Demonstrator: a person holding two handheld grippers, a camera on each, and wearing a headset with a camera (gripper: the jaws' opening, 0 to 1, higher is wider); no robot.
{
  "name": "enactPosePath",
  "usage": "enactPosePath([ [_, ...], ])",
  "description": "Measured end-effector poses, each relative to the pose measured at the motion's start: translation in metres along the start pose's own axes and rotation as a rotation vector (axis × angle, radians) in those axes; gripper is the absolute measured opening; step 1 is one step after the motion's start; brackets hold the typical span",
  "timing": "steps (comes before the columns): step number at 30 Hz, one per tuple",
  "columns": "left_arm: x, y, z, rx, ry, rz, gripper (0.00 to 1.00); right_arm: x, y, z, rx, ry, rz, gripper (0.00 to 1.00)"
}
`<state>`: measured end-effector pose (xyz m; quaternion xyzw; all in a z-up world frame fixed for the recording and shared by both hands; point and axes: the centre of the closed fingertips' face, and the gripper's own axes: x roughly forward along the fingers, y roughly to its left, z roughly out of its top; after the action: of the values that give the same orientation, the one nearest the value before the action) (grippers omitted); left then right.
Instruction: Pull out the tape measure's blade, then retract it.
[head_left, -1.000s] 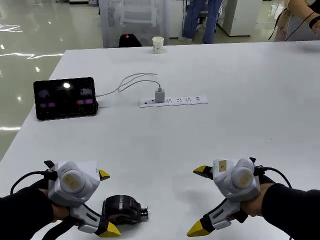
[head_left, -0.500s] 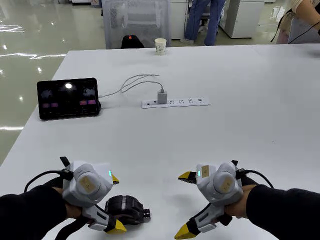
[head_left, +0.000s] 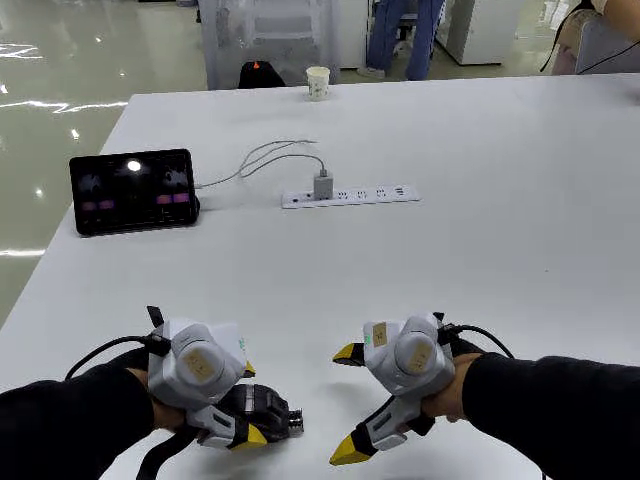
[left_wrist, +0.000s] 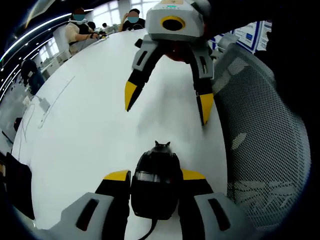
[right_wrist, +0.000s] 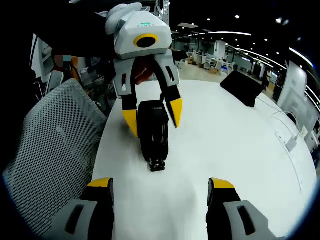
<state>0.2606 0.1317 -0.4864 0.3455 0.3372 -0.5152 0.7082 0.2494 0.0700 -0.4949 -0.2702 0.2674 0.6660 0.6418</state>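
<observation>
Black tape measure: blade not yet drawn

Lies on white table, clamped by left gripper, hook facing right gripper, whose jaws stand wide apart, near it. Blade apparently fully housed. Outstanding: grip hook, draw, retract.

Tape measure: black plastic, slight sheen. Table: white, smooth, matt. Floor: glossy. Chair: grey mesh.

The right gripper has its 2 jaws wide apart over the table. Farther off, the left gripper clasps the black tape. A mesh chair stands left.
</observation>
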Motion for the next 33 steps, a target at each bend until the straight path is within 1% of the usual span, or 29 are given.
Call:
enactPosePath([
  [1, 0.005, -0.012, 0.003, -0.046, -0.013, -0.043, 0.31, 0.002, 0.000, 0.001, 0.000, -0.002, 0.002, 0.74],
  [2, 0.005, -0.011, 0.001, -0.038, 0.006, -0.028, 0.31, 0.004, 0.001, 0.002, -0.004, -0.002, 0.003, 0.74],
  [3, 0.005, -0.011, 0.000, -0.028, 0.015, -0.032, 0.31, 0.006, 0.001, 0.002, -0.005, -0.002, 0.005, 0.73],
  [6, 0.005, -0.012, -0.001, -0.036, 0.024, -0.037, 0.30, 0.011, 0.003, 0.004, -0.026, 0.000, 0.017, 0.64],
  [10, 0.004, -0.014, -0.002, -0.041, 0.035, -0.032, 0.31, 0.017, 0.002, 0.007, -0.036, -0.001, 0.020, 0.60],
  [13, 0.004, -0.013, -0.003, -0.043, 0.037, -0.031, 0.31, 0.020, 0.001, 0.009, -0.035, 0.000, 0.021, 0.57],
  [15, 0.004, -0.013, -0.003, -0.045, 0.032, -0.042, 0.31, 0.023, 0.001, 0.007, -0.042, 0.008, 0.024, 0.55],
  [16, 0.004, -0.014, -0.003, -0.048, 0.030, -0.045, 0.31, 0.025, 0.000, 0.005, -0.038, 0.013, 0.027, 0.54],
  [17, 0.004, -0.014, -0.003, -0.052, 0.024, -0.048, 0.31, 0.027, -0.001, 0.003, -0.017, 0.019, 0.030, 0.53],
  [19, 0.005, -0.014, -0.003, -0.054, 0.017, -0.046, 0.31, 0.031, -0.002, 0.004, -0.015, 0.022, 0.027, 0.52],
  [21, 0.005, -0.015, -0.002, -0.057, 0.013, -0.042, 0.31, 0.034, 0.000, 0.004, -0.015, 0.024, 0.028, 0.48],
  [22, 0.005, -0.014, -0.001, -0.058, 0.015, -0.043, 0.31, 0.036, 0.002, 0.004, -0.023, 0.029, 0.040, 0.46],
  [24, 0.005, -0.014, -0.001, -0.052, 0.023, -0.047, 0.31, 0.039, 0.006, 0.002, -0.036, 0.039, 0.056, 0.45],
  [25, 0.005, -0.014, -0.001, -0.050, 0.025, -0.048, 0.31, 0.040, 0.006, 0.002, -0.039, 0.041, 0.055, 0.44],
  [27, 0.005, -0.013, -0.002, -0.051, 0.024, -0.049, 0.31, 0.041, 0.006, 0.000, -0.045, 0.053, 0.051, 0.39],
  [31, 0.004, -0.013, -0.001, -0.056, 0.019, -0.051, 0.31, 0.042, 0.005, -0.001, -0.047, 0.057, 0.042, 0.32],
  [33, 0.004, -0.012, -0.002, -0.057, 0.019, -0.053, 0.31, 0.042, 0.004, 0.001, -0.039, 0.053, 0.038, 0.25],
])
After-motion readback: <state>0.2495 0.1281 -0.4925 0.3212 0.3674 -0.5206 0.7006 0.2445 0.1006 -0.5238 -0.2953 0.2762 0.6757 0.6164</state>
